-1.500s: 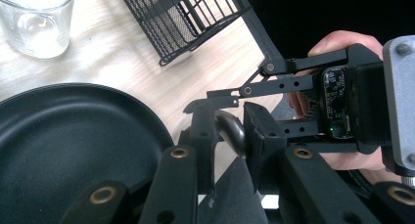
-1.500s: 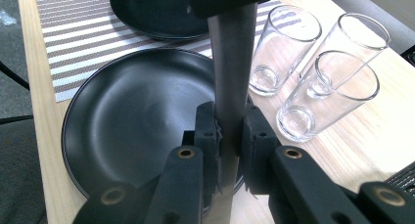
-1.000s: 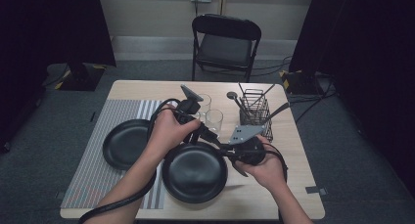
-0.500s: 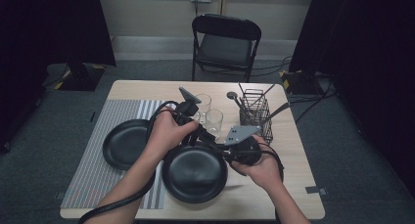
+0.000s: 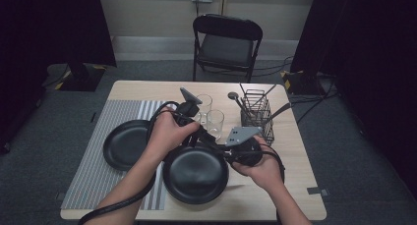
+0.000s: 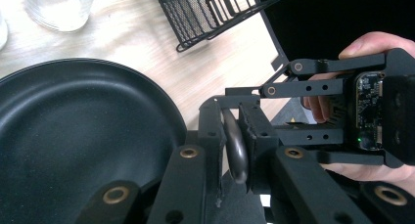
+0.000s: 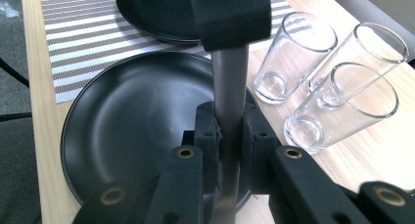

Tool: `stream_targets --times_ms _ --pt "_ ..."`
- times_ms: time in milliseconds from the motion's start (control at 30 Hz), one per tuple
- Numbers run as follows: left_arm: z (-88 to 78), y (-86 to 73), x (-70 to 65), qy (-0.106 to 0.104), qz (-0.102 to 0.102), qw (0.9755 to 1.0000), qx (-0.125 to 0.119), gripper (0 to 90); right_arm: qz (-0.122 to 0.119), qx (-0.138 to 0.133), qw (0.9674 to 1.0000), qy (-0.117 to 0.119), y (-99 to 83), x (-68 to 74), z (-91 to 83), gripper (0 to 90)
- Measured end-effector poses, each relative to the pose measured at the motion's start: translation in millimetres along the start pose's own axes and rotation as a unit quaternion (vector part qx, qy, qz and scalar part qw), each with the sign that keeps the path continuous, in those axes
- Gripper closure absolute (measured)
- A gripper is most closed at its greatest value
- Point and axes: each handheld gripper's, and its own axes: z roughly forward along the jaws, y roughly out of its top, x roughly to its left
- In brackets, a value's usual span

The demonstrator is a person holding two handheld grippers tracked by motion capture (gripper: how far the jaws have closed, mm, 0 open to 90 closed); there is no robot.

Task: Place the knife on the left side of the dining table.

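Steel handle (image 7: pixel 229 82), flat, smooth, dull.

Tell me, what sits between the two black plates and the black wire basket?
Clear drinking glasses stand on the wooden table between the black plates and the black wire basket, as the high view shows.

Three clear drinking glasses (image 7: pixel 313 72) stand near a black wire cutlery basket (image 5: pixel 257 116) on the pale wooden table (image 5: pixel 295 185). A striped grey placemat (image 5: pixel 98 176) lies at its left. A black folding chair (image 5: pixel 227 43) stands behind.

No text, label, brand, number or sign can be read anywhere.
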Motion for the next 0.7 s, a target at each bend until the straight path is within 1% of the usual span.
stream_targets --times_ms 67,100,133,200,233,300,333,433,467,500,567,600,633,667,700 --pt "-0.1 0.1 0.5 0.001 0.003 1.0000 0.001 80.6 0.005 0.001 1.0000 0.001 -1.8 -0.9 0.2 79.8" --pt "0.1 0.0 0.5 0.001 0.002 1.0000 0.001 80.8 0.003 -0.002 1.0000 0.002 -2.5 -1.4 0.6 79.8" --pt "0.6 -0.1 0.1 -0.005 -0.003 1.0000 0.002 81.4 0.003 -0.003 1.0000 0.002 -2.8 -1.3 0.9 79.8" --pt "0.2 0.0 0.4 -0.001 -0.003 1.0000 0.006 82.2 0.004 0.002 1.0000 0.003 -2.5 -0.3 1.2 79.8" --pt "0.2 -0.1 0.7 -0.005 -0.006 1.0000 0.006 82.4 0.002 0.002 1.0000 0.002 -2.3 -0.1 1.4 79.8" --pt "-1.4 0.2 1.5 -0.003 -0.005 1.0000 0.007 82.6 0.000 -0.001 1.0000 0.002 -2.1 -0.3 1.6 79.8" --pt "-1.9 0.3 1.7 -0.007 -0.008 0.9999 0.006 82.7 0.002 -0.001 1.0000 0.003 -1.8 -0.1 1.1 79.8" --pt "-3.9 0.1 -0.3 -0.009 -0.015 0.9998 0.006 83.1 0.002 -0.007 1.0000 0.004 -0.9 0.0 0.5 79.7" --pt "-5.4 0.4 -0.6 -0.006 -0.005 0.9999 0.007 83.3 0.005 -0.009 0.9999 0.004 -0.6 0.5 0.4 79.5" --pt "-6.4 0.5 -1.3 -0.002 -0.003 1.0000 0.006 83.4 0.007 -0.012 0.9999 0.004 -0.2 0.7 0.0 79.3" --pt "-7.8 0.9 -3.3 -0.003 -0.002 1.0000 0.006 83.6 0.010 -0.018 0.9998 0.005 0.1 1.2 -0.7 79.0" --pt "-8.6 1.2 -4.3 0.001 0.003 1.0000 0.007 83.6 0.010 -0.021 0.9997 0.005 0.2 1.3 -1.0 77.6" --pt "-9.0 1.2 -4.8 0.001 0.003 1.0000 0.009 83.6 0.017 -0.025 0.9995 0.008 0.1 1.0 -1.6 75.5" --pt "-9.4 1.6 -5.0 0.002 0.006 0.9999 0.011 83.6 0.019 -0.029 0.9994 0.009 0.0 0.7 -1.9 74.2" --pt "-9.7 1.8 -5.2 0.001 0.005 0.9999 0.011 83.6 0.020 -0.031 0.9993 0.009 -0.2 0.8 -2.4 71.0"
